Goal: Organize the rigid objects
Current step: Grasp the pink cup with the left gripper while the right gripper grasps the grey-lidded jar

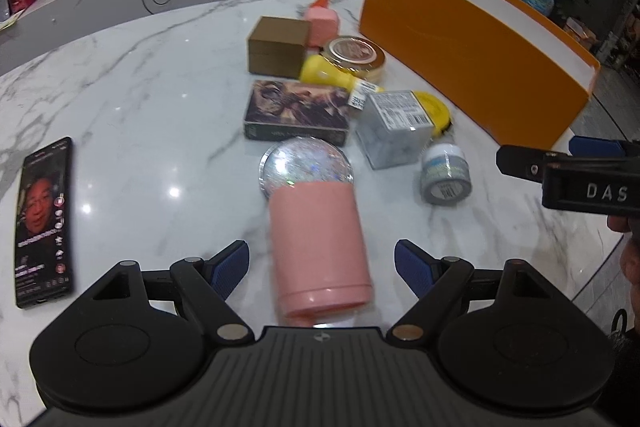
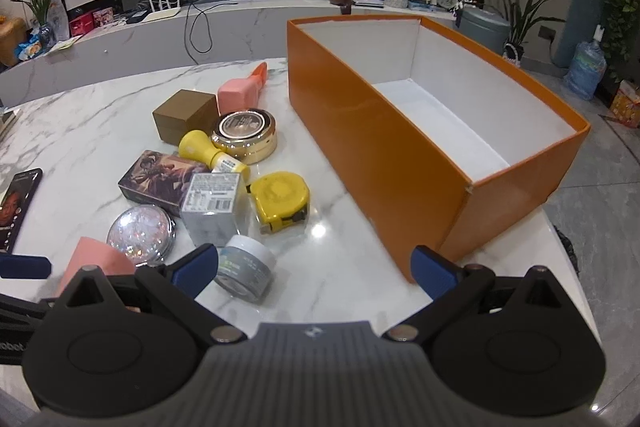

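Left wrist view: the left gripper [image 1: 321,269] stands wide open, gripping nothing; a pink cup with a glitter dome lid [image 1: 318,227] lies on its side between the fingers at lower centre, apparently untouched. A phone [image 1: 44,221] lies at left on the marble table [image 1: 140,87].

Right wrist view: the right gripper [image 2: 316,265] is wide open and empty, a small grey jar [image 2: 246,269] just beside its left finger. The orange box [image 2: 384,163] stands open at right.
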The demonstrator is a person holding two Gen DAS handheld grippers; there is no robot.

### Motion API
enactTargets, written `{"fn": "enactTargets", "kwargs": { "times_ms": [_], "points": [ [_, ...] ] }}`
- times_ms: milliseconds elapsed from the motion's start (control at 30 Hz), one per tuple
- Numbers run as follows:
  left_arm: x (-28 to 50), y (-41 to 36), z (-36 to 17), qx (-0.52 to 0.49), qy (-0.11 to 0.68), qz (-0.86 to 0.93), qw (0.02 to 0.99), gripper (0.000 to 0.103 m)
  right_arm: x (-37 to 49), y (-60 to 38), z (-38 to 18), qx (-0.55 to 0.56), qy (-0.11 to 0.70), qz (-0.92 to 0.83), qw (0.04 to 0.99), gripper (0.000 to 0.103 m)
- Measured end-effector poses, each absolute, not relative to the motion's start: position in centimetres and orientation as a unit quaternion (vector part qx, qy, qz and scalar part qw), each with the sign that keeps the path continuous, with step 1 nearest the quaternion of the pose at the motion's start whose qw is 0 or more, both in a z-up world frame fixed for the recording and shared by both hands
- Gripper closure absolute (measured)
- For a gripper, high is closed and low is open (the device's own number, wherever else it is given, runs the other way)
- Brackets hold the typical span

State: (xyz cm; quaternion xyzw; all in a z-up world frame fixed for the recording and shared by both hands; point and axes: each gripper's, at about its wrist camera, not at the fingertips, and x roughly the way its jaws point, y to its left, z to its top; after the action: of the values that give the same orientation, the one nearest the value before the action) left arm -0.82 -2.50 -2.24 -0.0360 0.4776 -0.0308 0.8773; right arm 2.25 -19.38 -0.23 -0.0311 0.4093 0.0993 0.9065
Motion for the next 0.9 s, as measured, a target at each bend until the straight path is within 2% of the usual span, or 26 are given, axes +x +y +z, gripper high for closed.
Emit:
{"fn": "enactTargets", "kwargs": {
  "times_ms": [167, 300, 433, 833, 900],
  "points": [
    [-0.6, -3.0, -3.3, -0.028, 0.48, -0.032, 0.876, 0.007, 2.3, -20.3, -1.3, -0.011, 0.427, 0.11, 0.898, 0.003],
    [-0.3, -2.8, -4.0, -0.035, 0.482, -0.024, 0.875, 0.012, 2.3, -19.9, -2.3, -0.003, 0.428, 0.136, 0.894, 0.003],
    [-0.1, -2.2, -4.8, -0.045, 0.485, -0.019, 0.873, 0.015, 2.6, -18.5, -3.3, -0.016, 0.438, 0.144, 0.887, 0.012],
    [0.1, -1.3, -5.2, -0.046, 0.482, -0.028, 0.874, 0.02, 3.9, -15.7, -5.0, -0.003, 0.471, 0.144, 0.87, 0.02],
    [0.1, -1.3, -5.2, -0.045, 0.48, -0.031, 0.875, 0.022, 4.3, -15.6, -5.3, 0.003, 0.477, 0.139, 0.868, 0.025]
  ]
}}
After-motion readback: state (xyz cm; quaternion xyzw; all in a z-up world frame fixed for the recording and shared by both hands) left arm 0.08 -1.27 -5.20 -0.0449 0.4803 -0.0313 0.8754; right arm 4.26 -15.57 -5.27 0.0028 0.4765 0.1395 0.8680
